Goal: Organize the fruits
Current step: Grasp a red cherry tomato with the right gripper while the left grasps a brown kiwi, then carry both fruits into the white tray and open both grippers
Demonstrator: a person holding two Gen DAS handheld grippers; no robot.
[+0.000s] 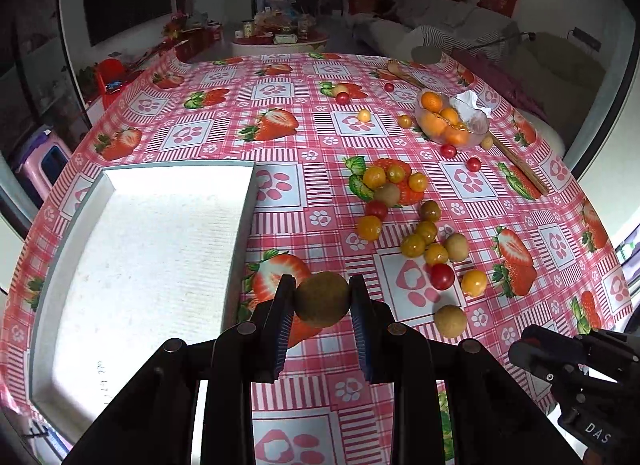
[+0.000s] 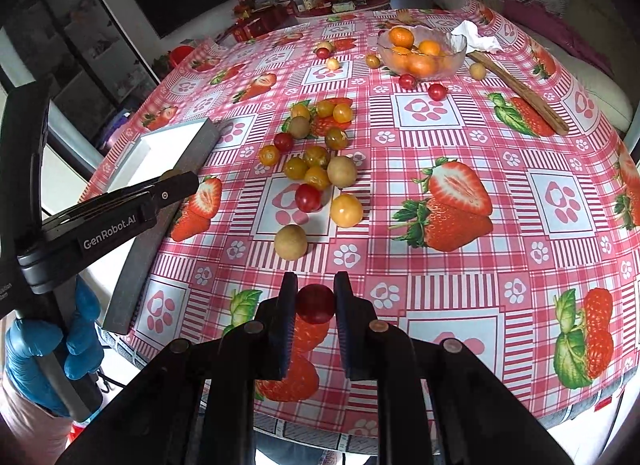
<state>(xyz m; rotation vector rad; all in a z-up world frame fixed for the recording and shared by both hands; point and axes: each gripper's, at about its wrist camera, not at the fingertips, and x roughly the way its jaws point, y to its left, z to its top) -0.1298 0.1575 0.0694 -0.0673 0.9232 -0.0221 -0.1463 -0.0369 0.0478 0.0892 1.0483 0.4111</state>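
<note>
My left gripper (image 1: 322,299) is shut on a brown kiwi (image 1: 322,299), held above the tablecloth just right of the white tray (image 1: 132,285), which holds no fruit. My right gripper (image 2: 315,303) is shut on a red cherry tomato (image 2: 315,304) near the table's front edge. Several loose yellow, orange and red cherry tomatoes (image 2: 316,178) and brown round fruits (image 2: 291,242) lie scattered mid-table. The left gripper's body (image 2: 120,213) shows in the right wrist view over the tray (image 2: 168,145). The right gripper's body (image 1: 580,369) shows at the lower right of the left wrist view.
A glass bowl (image 1: 478,129) of oranges (image 2: 420,61) stands at the far right with a crumpled tissue (image 2: 476,39) beside it. A wooden stick (image 2: 520,93) lies along the right side. More tomatoes (image 1: 342,97) are strewn near the far edge.
</note>
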